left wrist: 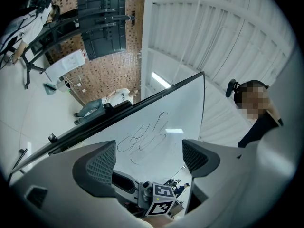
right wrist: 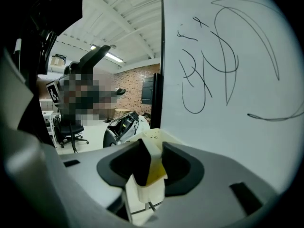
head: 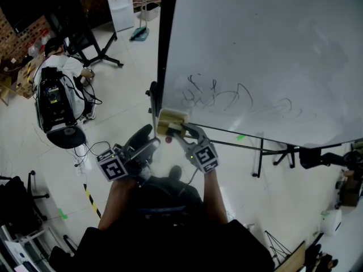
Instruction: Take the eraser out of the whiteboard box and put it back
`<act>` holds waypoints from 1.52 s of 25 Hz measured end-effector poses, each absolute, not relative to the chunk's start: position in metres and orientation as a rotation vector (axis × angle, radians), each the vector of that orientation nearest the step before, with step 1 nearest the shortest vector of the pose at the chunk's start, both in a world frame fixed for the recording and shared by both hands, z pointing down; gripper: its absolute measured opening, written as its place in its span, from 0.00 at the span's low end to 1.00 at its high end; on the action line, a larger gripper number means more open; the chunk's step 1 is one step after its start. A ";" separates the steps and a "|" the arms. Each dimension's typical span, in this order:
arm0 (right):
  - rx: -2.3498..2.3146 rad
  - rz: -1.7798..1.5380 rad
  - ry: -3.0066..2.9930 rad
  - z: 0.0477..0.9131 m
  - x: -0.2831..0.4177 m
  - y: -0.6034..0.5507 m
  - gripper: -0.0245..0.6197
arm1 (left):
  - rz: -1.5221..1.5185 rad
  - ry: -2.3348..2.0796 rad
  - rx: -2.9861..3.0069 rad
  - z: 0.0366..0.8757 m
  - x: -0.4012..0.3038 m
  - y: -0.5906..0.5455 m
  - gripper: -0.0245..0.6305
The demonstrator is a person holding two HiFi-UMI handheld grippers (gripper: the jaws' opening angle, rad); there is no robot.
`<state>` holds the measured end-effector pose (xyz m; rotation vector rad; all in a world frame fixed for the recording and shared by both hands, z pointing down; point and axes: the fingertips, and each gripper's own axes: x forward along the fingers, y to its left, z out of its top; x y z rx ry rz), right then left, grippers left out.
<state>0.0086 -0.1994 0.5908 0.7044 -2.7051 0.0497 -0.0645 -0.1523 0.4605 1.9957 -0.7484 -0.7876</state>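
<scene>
Just below the lower left corner of the whiteboard (head: 272,50), the left tool (left wrist: 154,158) is held with its jaws wide apart and nothing between them, the board's black scribbles (left wrist: 142,139) beyond. Right of it, the cream whiteboard box (head: 172,118) sits at that corner. The right tool (right wrist: 153,148) reaches it, jaws closed on the pale, yellow-faced eraser (right wrist: 154,171) right at the box.
</scene>
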 end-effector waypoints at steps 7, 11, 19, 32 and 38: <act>0.725 0.086 -2.722 0.589 0.009 -0.200 0.34 | -0.782 -0.756 2.004 0.459 -0.062 -0.154 0.69; 0.741 0.108 -2.750 0.583 0.012 -0.202 0.34 | -0.788 -0.753 1.995 0.460 -0.061 -0.154 0.69; 0.786 0.325 -2.938 0.546 0.028 -0.206 0.34 | -0.781 -0.756 2.000 0.458 -0.055 -0.152 0.69; 0.683 0.955 -3.376 0.470 0.074 -0.208 0.28 | -0.739 -0.775 2.012 0.456 -0.035 -0.151 0.69; 0.544 1.234 -3.533 0.435 0.099 -0.206 0.22 | -0.737 -0.786 2.023 0.449 -0.022 -0.151 0.69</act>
